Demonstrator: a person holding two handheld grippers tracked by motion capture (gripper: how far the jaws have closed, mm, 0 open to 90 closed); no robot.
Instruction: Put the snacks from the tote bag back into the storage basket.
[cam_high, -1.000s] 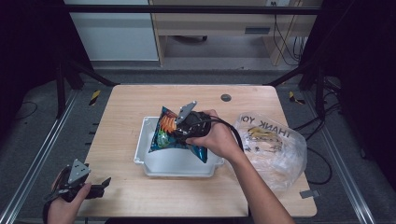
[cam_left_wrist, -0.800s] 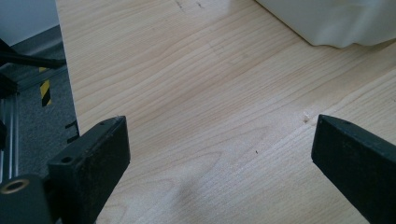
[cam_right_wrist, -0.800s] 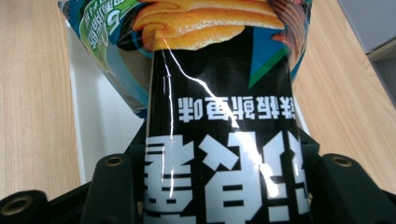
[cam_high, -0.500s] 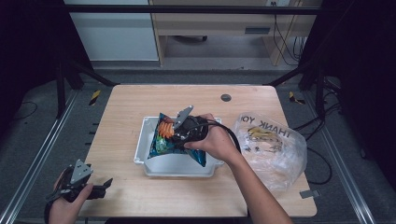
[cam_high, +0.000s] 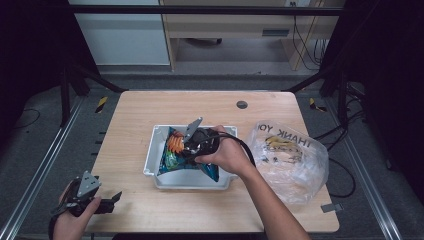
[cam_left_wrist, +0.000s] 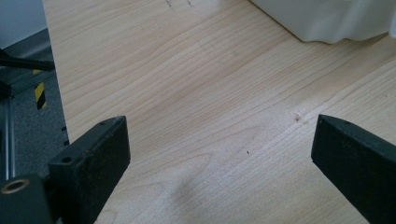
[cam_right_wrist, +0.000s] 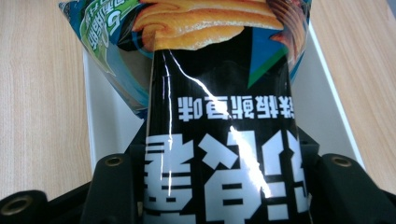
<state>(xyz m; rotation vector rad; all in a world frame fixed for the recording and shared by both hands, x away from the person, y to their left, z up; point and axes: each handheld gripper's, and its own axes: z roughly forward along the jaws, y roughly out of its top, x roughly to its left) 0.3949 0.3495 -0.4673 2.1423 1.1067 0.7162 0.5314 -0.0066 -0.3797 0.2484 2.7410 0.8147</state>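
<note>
Two grippers at a light wood table (cam_high: 150, 107), seen from above. Right gripper (cam_high: 192, 145), held in the person's right hand, sits over a white tray (cam_high: 152, 150) near the table's centre w/ its jaws clamped on a blue-and-black snack bag (cam_high: 172, 152). The bag lies in the tray, partly under the hand. Just right of the tray is a crumpled clear plastic bag (cam_high: 295, 160) w/ printed lettering. Left gripper (cam_high: 112, 197) rests in the left hand at the table's near left corner, well apart from the tray.

Left gripper view: two black jaws stand wide apart, w/ bare wood between them; nothing gripped. A bit of the white tray's wall (cam_left_wrist: 327, 18) shows at top right. Table edge and grey floor at left.

Right gripper view: the snack bag (cam_right_wrist: 219, 116) is pressed between the jaws, black panel w/ white upside-down characters close to the lens, orange chip artwork and blue-green print farther up. Tray floor (cam_right_wrist: 112, 126) shows beneath the bag, wood on both sides.
</note>
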